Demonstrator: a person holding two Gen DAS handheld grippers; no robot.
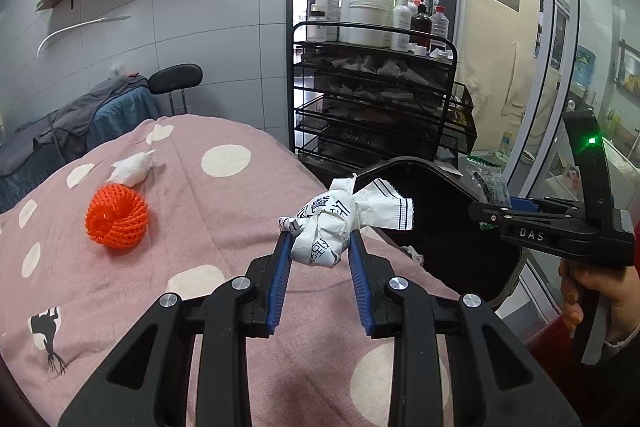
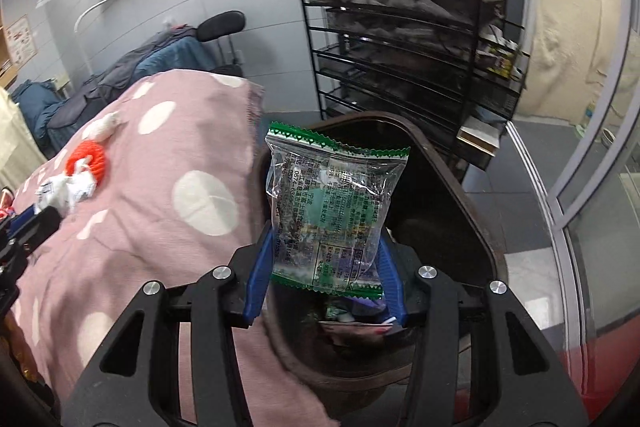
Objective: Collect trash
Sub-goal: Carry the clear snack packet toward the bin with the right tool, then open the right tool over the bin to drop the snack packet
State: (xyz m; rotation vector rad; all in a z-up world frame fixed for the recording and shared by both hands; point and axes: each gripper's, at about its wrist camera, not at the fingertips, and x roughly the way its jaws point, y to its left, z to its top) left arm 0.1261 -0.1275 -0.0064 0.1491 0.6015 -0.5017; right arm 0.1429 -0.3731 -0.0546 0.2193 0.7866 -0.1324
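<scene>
Two loads are in hand: your left gripper (image 1: 320, 247) pinches a paper wad (image 1: 324, 227) over the bed (image 1: 192, 227) edge, your right gripper (image 2: 324, 267) clamps a wrapper (image 2: 332, 203) above the bin (image 2: 464, 195). Release the wad early and it lands on the bed. Your grippers crowd the bin mouth; the rack (image 2: 392, 47) stands close behind.

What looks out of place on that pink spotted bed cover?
Two bits of litter lie on the pink polka-dot bed cover: an orange foam net sleeve and, just beyond it, a crumpled white tissue wad. Neither belongs on bedding.
</scene>
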